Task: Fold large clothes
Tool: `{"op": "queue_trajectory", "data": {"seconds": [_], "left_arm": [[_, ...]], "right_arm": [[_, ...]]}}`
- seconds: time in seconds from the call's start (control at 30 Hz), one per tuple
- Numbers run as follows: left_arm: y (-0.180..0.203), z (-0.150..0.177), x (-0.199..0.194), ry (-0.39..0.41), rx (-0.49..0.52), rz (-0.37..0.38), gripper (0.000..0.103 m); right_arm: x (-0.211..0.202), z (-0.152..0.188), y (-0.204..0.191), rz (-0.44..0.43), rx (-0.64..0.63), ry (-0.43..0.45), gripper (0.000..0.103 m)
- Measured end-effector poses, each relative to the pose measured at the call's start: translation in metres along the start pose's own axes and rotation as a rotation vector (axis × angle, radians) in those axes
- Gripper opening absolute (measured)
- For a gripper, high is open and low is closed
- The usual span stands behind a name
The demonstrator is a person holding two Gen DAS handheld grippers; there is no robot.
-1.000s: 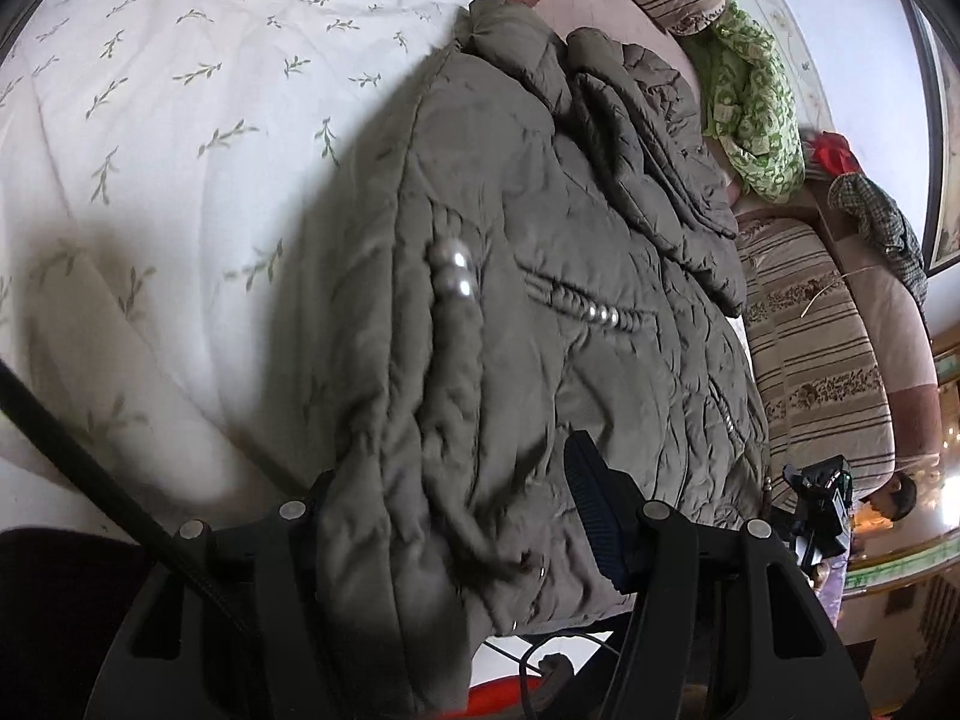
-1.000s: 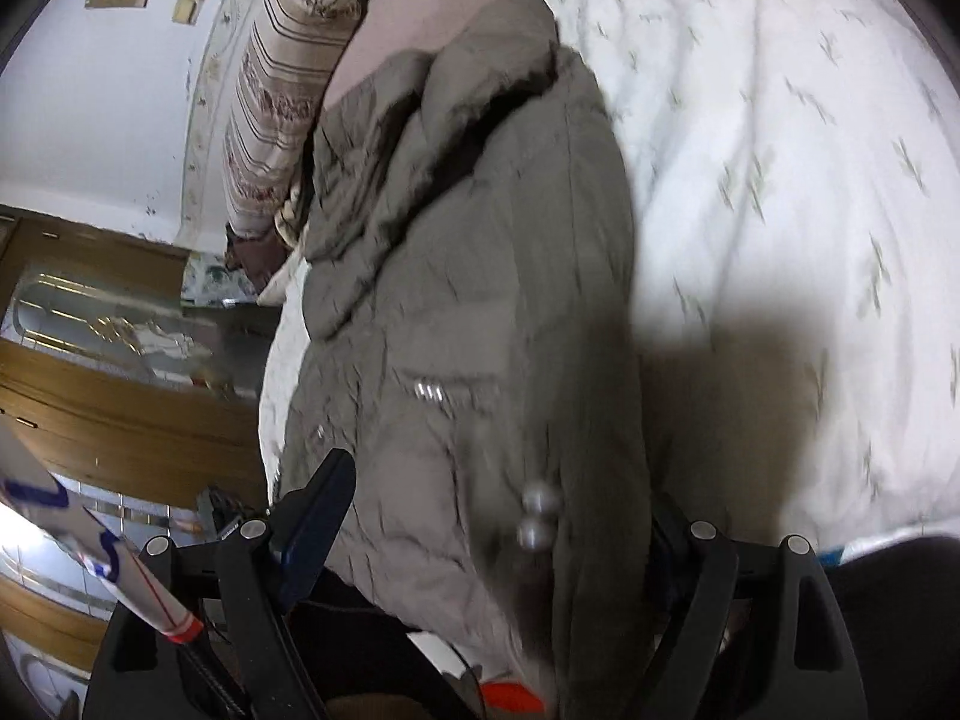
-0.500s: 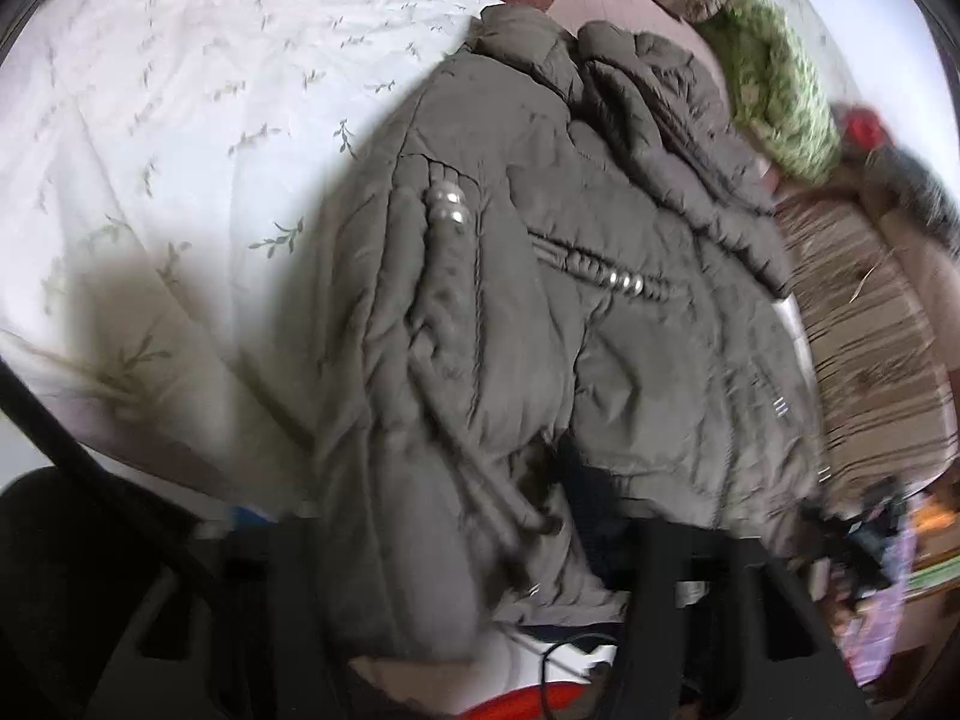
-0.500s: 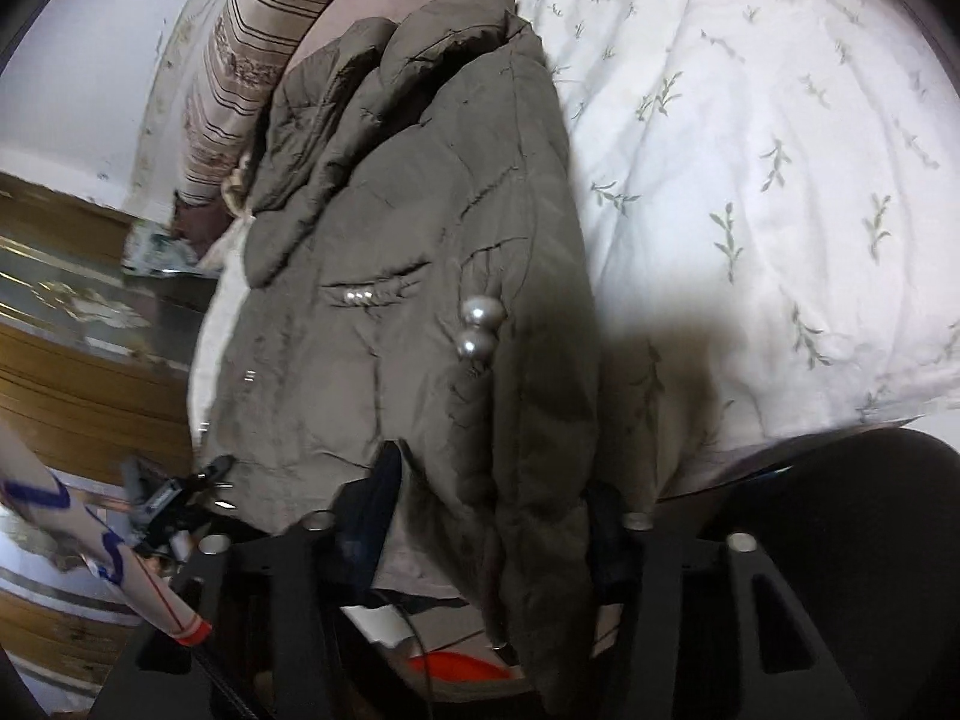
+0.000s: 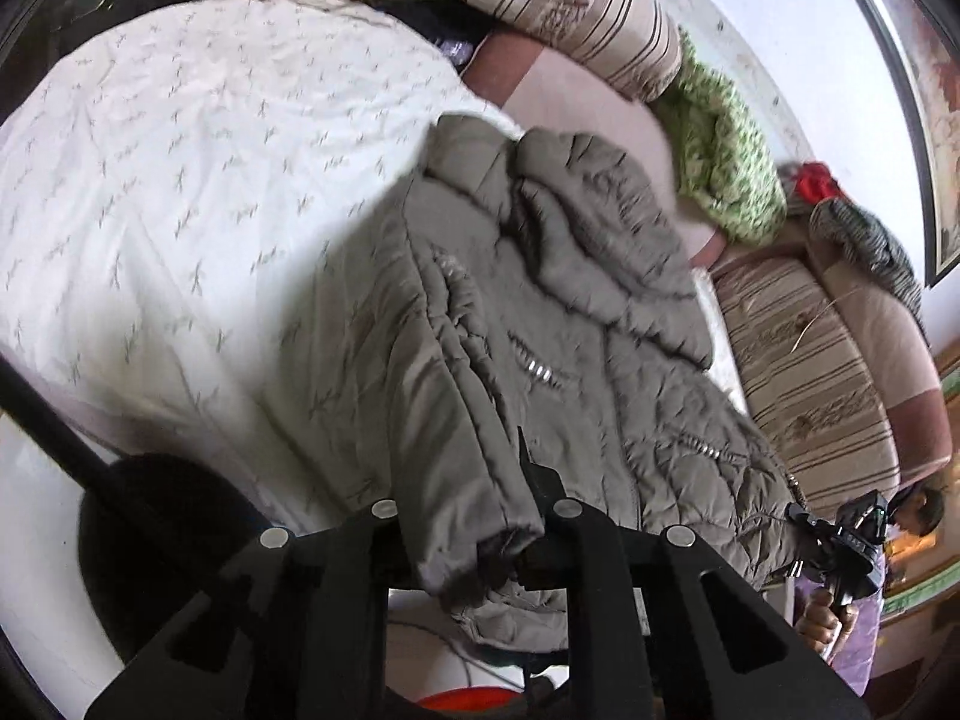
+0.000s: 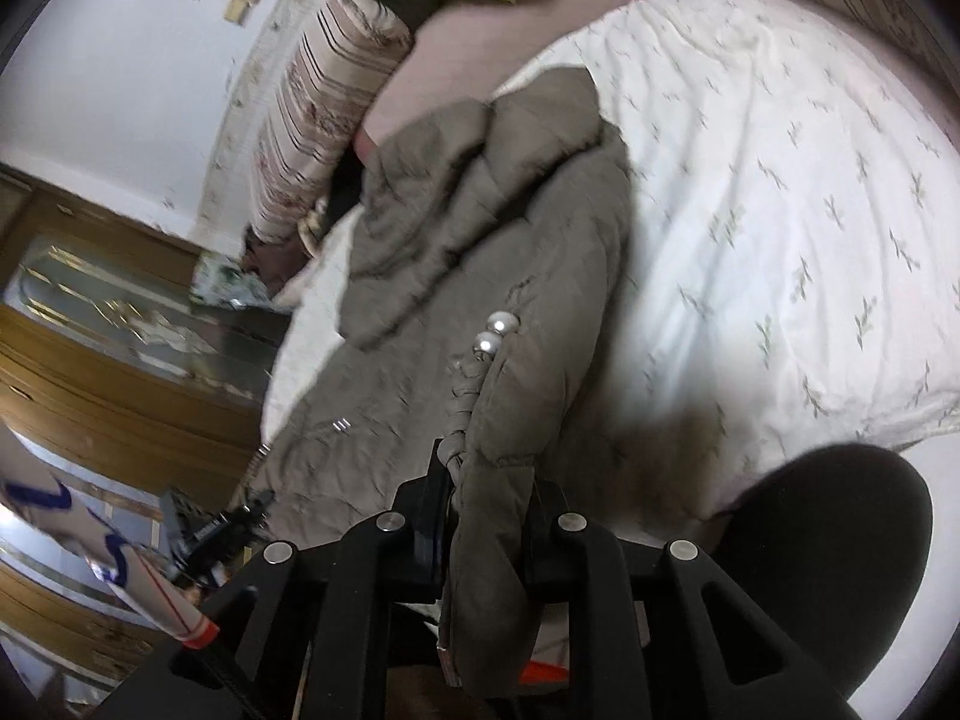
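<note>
A large olive-grey quilted jacket [image 5: 576, 330] lies on a white bedsheet with a green sprig print [image 5: 180, 180]. My left gripper [image 5: 468, 516] is shut on the jacket's hem edge and holds it lifted off the bed. My right gripper [image 6: 489, 498] is shut on another part of the jacket [image 6: 480, 252], a bunched edge just below two pearl buttons [image 6: 495, 330]. The hood and collar lie crumpled at the far end. The fingertips are hidden in the fabric.
Striped bolster cushions [image 5: 540, 6] and a striped sofa [image 5: 810, 384] border the bed. A green patterned cloth [image 5: 720, 156] and a red item [image 5: 813, 180] lie on it. A wooden cabinet [image 6: 90, 360] stands at left. A dark round shape [image 6: 840, 552] sits near the bed edge.
Both grippers have closed on the jacket's near edge and pulled back and up. The jacket now hangs from both, and more of the room shows.
</note>
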State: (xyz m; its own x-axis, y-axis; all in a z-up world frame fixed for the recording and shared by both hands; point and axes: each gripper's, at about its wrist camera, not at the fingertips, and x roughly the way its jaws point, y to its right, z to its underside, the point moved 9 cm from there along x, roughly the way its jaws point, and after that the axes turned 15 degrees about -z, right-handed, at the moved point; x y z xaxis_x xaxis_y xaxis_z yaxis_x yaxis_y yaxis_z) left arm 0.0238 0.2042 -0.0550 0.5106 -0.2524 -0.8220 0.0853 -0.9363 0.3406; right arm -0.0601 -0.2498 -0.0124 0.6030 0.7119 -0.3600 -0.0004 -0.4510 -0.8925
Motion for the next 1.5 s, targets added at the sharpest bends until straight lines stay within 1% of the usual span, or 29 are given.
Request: {"op": "queue_trajectory", "data": {"seconds": [0.1,0.17,0.23,0.27,0.3,0.33,0.37,0.5,0.63,0.7,0.77,0.83,0.93,1.03,1.2,1.4,1.5], "left_arm": [[0.013,-0.026,-0.012,0.042,0.003,0.015,0.016],[0.027,-0.051,-0.020,0.089,0.023,0.008,0.016],[0.040,-0.074,-0.026,0.131,0.044,-0.007,0.016],[0.050,-0.091,-0.027,0.162,0.062,-0.026,0.016],[0.057,-0.103,-0.028,0.183,0.073,-0.036,0.016],[0.063,-0.117,-0.028,0.201,0.081,-0.042,0.016],[0.073,-0.136,-0.025,0.218,0.088,-0.051,0.016],[0.101,-0.195,-0.012,0.266,0.115,-0.096,0.016],[0.118,-0.241,0.004,0.279,0.117,-0.109,0.016],[0.122,-0.261,0.015,0.280,0.113,-0.123,0.016],[0.125,-0.277,0.027,0.283,0.116,-0.153,0.016],[0.129,-0.291,0.047,0.289,0.140,-0.210,0.016],[0.132,-0.303,0.079,0.277,0.171,-0.291,0.017],[0.128,-0.311,0.110,0.253,0.181,-0.346,0.017],[0.114,-0.323,0.168,0.189,0.175,-0.437,0.017],[0.106,-0.340,0.230,0.104,0.140,-0.473,0.017],[0.107,-0.348,0.254,0.087,0.145,-0.491,0.017]], "right_arm": [[0.003,-0.028,-0.022,-0.021,-0.020,0.020,0.018],[0.005,-0.044,-0.036,-0.023,-0.049,0.026,0.018],[0.011,-0.070,-0.052,-0.017,-0.089,0.043,0.018],[0.012,-0.078,-0.057,-0.013,-0.104,0.047,0.018],[0.017,-0.096,-0.064,-0.004,-0.128,0.058,0.018],[0.019,-0.105,-0.068,0.000,-0.140,0.063,0.018],[0.025,-0.123,-0.074,0.009,-0.158,0.075,0.018],[0.044,-0.176,-0.089,0.045,-0.205,0.105,0.018],[0.062,-0.217,-0.093,0.073,-0.221,0.110,0.018],[0.069,-0.236,-0.087,0.092,-0.217,0.111,0.018],[0.074,-0.253,-0.076,0.111,-0.196,0.116,0.018],[0.084,-0.268,-0.063,0.119,-0.164,0.116,0.018],[0.096,-0.284,-0.041,0.126,-0.115,0.115,0.018],[0.116,-0.298,-0.016,0.147,-0.075,0.107,0.018],[0.148,-0.316,0.022,0.207,-0.031,0.095,0.018],[0.185,-0.342,0.061,0.261,0.002,0.067,0.018],[0.201,-0.354,0.081,0.285,0.020,0.055,0.018]]}}
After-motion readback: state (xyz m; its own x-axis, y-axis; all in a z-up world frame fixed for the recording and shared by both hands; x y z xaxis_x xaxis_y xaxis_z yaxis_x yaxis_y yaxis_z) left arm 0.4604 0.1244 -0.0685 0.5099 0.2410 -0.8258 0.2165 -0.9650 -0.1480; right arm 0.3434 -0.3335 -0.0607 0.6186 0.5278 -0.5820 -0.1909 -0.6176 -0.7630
